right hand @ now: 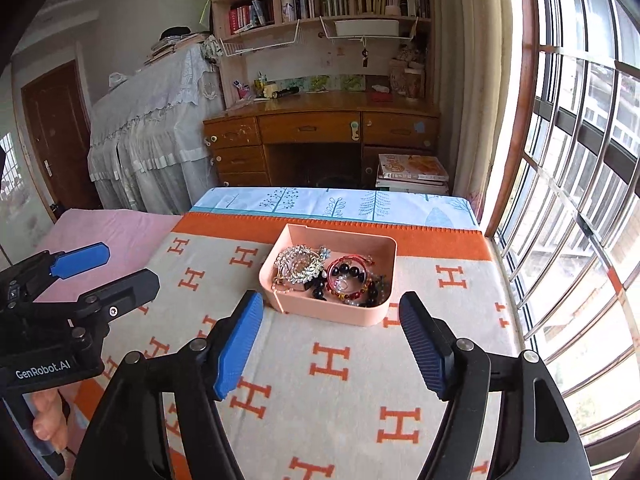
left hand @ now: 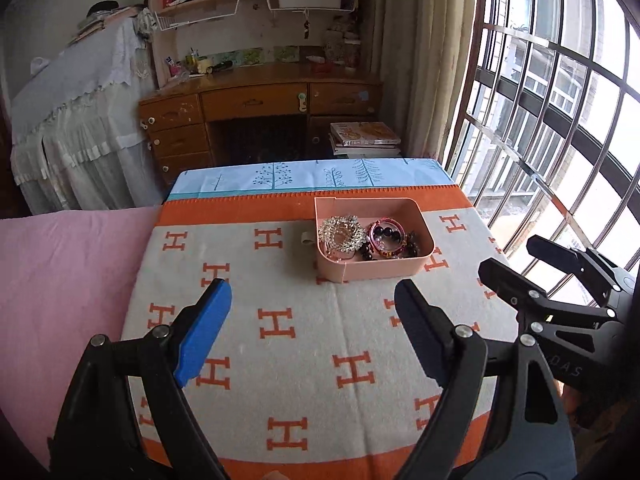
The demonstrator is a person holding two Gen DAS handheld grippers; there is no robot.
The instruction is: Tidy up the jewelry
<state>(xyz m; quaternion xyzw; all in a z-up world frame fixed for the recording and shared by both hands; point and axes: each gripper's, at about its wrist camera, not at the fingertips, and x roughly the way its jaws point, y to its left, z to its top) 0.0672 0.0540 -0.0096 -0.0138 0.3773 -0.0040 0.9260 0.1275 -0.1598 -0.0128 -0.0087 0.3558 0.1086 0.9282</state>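
A pink open box (left hand: 376, 270) (right hand: 332, 312) sits on the grey blanket with orange H marks (left hand: 280, 360). It holds a silver rhinestone piece (left hand: 342, 232) (right hand: 298, 264), a red bead bracelet (left hand: 386, 236) (right hand: 348, 276) and dark beads. My left gripper (left hand: 313, 284) is open and empty, hovering short of the box and slightly to its left. My right gripper (right hand: 331, 296) is open too, nothing between its blue pads, just in front of the box. Each gripper shows in the other's view: the right gripper (left hand: 512, 254), and the left gripper (right hand: 128, 264) with a hand below it.
A small pale item (left hand: 306, 238) lies on the blanket by the box's left wall. A pink sheet (left hand: 60, 280) lies to the left, a barred window (left hand: 560, 120) close on the right. Beyond the bed's far edge stand a wooden desk (left hand: 256, 100) and stacked books (left hand: 364, 138).
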